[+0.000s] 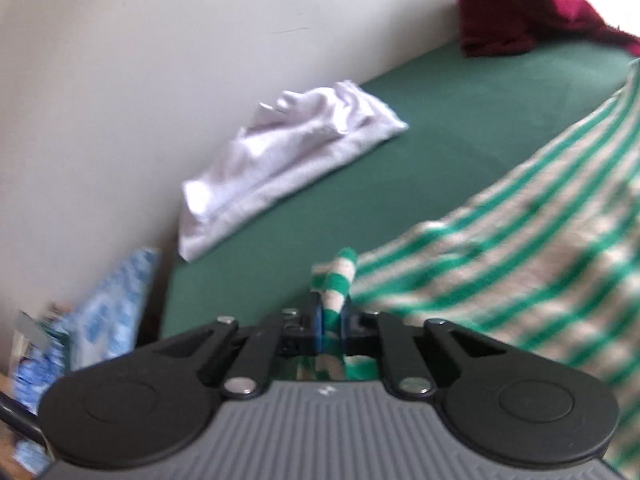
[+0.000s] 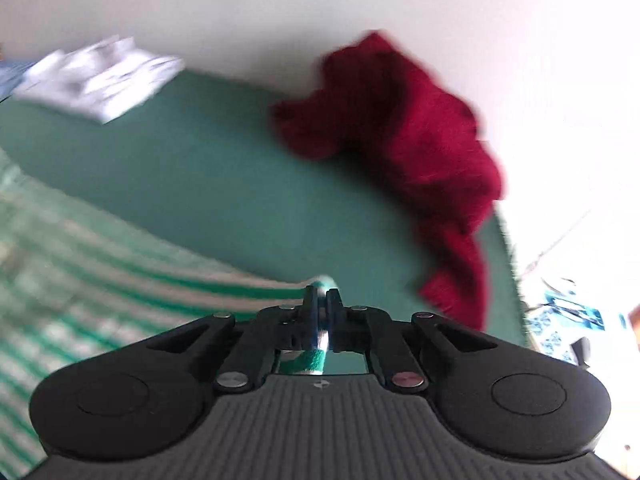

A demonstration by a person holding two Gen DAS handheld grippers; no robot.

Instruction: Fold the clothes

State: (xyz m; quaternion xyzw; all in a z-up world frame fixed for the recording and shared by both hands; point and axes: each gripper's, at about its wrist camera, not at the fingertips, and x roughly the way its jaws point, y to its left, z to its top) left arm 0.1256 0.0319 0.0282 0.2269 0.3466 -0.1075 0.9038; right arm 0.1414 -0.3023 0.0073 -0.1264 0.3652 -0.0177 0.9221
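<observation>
Striped cloth [image 1: 520, 248], green and cream, is what we have in hand, lifted over the green surface [image 1: 460, 128] and spreading rightward from the left gripper [image 1: 334, 320], whose fingers are pinched tight on a bunched corner. At far left, along the wall [image 1: 120, 60], lies a white garment [image 1: 288, 152], roughly folded, with a blue patterned item [image 1: 108, 304] beside the surface's end. Centre is bare green room, enough for us to lay the cloth flat. In the right wrist view, the right gripper [image 2: 322, 312] is likewise closed on a thin edge of the same cloth, and a crumpled dark red garment [image 2: 408, 148] sits just beyond it by the wall.

We judge the risk to be a slipped hold: each pinch catches little fabric, so pulling the cloth taut could tug it free. Swinging right could drag over the red garment, and the surface's right edge [image 2: 512, 260] is close.
</observation>
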